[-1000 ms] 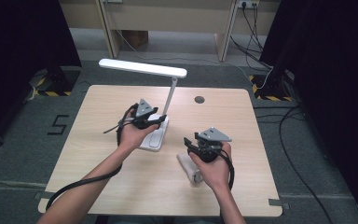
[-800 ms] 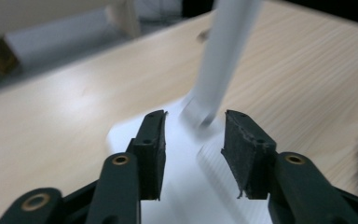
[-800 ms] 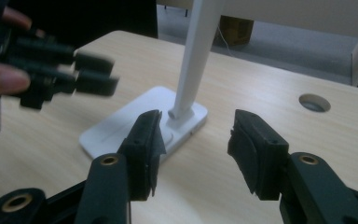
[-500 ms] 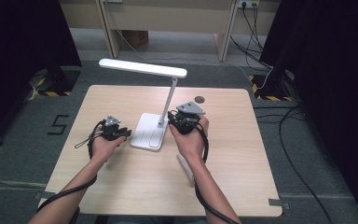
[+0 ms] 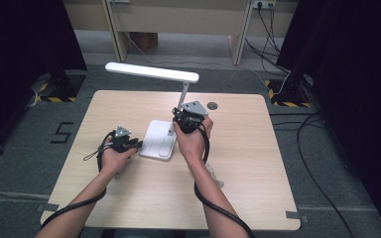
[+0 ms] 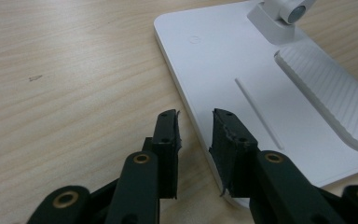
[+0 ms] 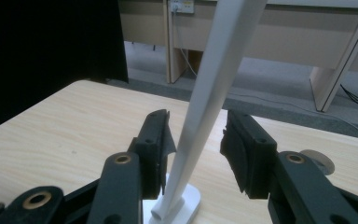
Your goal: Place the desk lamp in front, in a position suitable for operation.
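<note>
A white desk lamp stands mid-table, with a flat base [image 5: 158, 140], a slanted arm [image 5: 182, 94] and a long head [image 5: 151, 72]. My left gripper [image 5: 129, 145] is low at the base's left edge. In the left gripper view it [image 6: 196, 128] is open, its jaws a little apart over the rim of the base [image 6: 242, 60]. My right gripper [image 5: 186, 119] is at the foot of the arm. In the right gripper view it [image 7: 196, 126] is open, with the lamp arm [image 7: 209, 93] between its jaws and the left jaw nearly touching.
A small whitish object [image 5: 213, 173] lies on the table beside the right forearm. A dark round grommet [image 5: 212, 105] sits behind the lamp. Wooden furniture legs and cables are on the floor beyond the table [image 5: 258, 148].
The left gripper went from the lamp's foot to the left edge of the base. The right gripper came up from the front right, away from the whitish object, to the lamp arm.
</note>
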`<state>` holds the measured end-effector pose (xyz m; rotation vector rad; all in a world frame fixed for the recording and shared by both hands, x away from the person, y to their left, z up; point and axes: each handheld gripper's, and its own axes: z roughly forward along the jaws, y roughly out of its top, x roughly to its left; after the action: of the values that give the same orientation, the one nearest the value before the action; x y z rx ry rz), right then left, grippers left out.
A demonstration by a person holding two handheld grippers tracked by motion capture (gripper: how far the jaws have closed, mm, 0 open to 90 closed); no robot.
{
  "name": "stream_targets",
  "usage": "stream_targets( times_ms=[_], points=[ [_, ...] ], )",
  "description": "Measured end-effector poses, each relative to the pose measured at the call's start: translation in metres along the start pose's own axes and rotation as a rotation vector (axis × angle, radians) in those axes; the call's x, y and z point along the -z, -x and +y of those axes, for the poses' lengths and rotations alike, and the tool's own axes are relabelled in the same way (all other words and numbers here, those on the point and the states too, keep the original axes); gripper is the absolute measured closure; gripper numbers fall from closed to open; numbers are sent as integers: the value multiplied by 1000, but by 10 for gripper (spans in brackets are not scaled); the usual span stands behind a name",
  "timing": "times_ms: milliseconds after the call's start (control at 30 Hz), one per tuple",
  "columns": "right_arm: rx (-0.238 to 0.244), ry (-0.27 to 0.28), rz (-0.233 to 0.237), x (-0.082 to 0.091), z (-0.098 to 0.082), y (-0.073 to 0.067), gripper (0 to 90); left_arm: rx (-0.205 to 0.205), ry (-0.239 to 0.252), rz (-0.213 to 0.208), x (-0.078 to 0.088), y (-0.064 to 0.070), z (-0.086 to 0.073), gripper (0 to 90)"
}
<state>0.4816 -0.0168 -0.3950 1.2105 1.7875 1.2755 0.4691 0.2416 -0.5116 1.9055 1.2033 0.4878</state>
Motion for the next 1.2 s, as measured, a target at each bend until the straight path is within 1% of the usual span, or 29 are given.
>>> stream_targets(
  times_ms=[100, 167, 200, 233, 267, 300, 333, 367, 400, 433, 467, 633, 667, 767, 800, 833, 867, 900, 1000, 1200],
  points=[
    [1, -18, -13, -7, 1, 0, 595, 5, 1, -4, 0, 0, 0, 675],
    [10, -11, -26, -9, 3, 0, 596, 14, 4, -16, -1, -1, -1, 656],
    [-5, -10, -28, -11, 4, 0, 596, 18, 6, -25, -1, -1, -1, 643],
    [6, -8, -36, -12, 5, 1, 595, 22, 9, -36, -2, -1, -1, 633],
    [6, -11, -39, -13, 6, 1, 595, 29, 9, -42, -2, -1, -1, 623],
    [13, -14, -42, -14, 6, 1, 595, 33, 8, -44, -2, -1, -1, 614],
    [3, -7, -40, -15, 6, 0, 595, 34, 9, -44, -2, -1, -1, 609],
    [11, -6, -44, -17, 7, -1, 595, 37, 10, -46, -2, -1, -2, 604],
    [9, -12, -45, -18, 8, -2, 592, 37, 10, -49, -3, 0, -2, 601],
    [21, -8, -47, -19, 8, -2, 591, 38, 10, -52, -3, 0, -2, 598],
    [16, -11, -52, -21, 9, -3, 591, 37, 10, -56, -3, 0, -2, 595],
    [47, -18, -68, -27, 13, 0, 624, 32, 0, -77, -3, 2, -1, 580],
    [47, -20, -71, -28, 14, -1, 626, 28, 0, -82, -4, 2, -1, 575],
    [74, -26, -75, -31, 16, -2, 631, 18, -9, -105, -5, 4, 1, 556],
    [68, -28, -72, -31, 16, -1, 634, 10, -8, -104, -6, 4, 1, 553],
    [60, -35, -70, -30, 16, -2, 635, 11, -8, -106, -6, 5, 2, 551],
    [62, -35, -70, -30, 16, -2, 636, 4, -12, -110, -7, 5, 2, 550],
    [69, -34, -70, -30, 16, -1, 637, 7, -16, -112, -7, 5, 3, 547],
    [53, -32, -68, -29, 15, -1, 645, 1, -22, -116, -8, 6, 5, 543],
    [51, -31, -59, -22, 13, -3, 649, -15, -49, -123, -7, 9, 7, 535]
  ],
)
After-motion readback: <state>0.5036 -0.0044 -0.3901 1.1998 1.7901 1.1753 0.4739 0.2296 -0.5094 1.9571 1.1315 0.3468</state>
